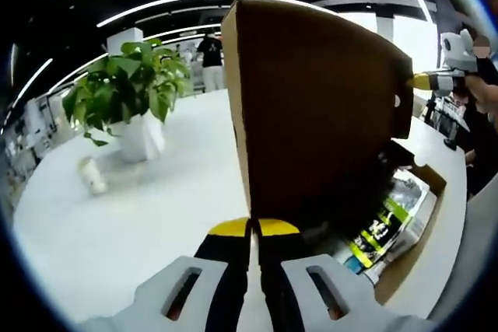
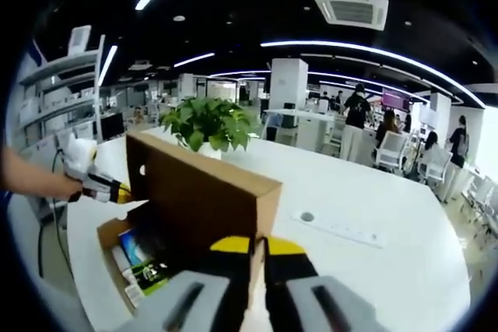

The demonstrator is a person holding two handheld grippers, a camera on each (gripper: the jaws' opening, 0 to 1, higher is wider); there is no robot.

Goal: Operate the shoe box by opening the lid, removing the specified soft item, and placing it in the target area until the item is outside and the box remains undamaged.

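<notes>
The brown cardboard shoe-box lid (image 1: 319, 106) stands raised, nearly upright, over the open box (image 1: 401, 274). In the left gripper view my left gripper (image 1: 253, 228) is shut on the lid's near edge, and my right gripper (image 1: 429, 81) touches the lid's far top corner. In the right gripper view my right gripper (image 2: 259, 245) is shut on the near end of the lid (image 2: 194, 192). There my left gripper (image 2: 117, 190), held by a hand, meets the far end. Inside the box (image 2: 105, 235) lie printed green, black and blue packets (image 1: 385, 223) (image 2: 140, 253); which one is soft I cannot tell.
The box sits on a large white table (image 1: 117, 223) near its edge. A potted green plant (image 1: 128, 91) (image 2: 206, 122) stands behind the lid, with a small white object (image 1: 92, 176) beside it. A socket strip (image 2: 342, 229) lies flush in the tabletop. People stand far off.
</notes>
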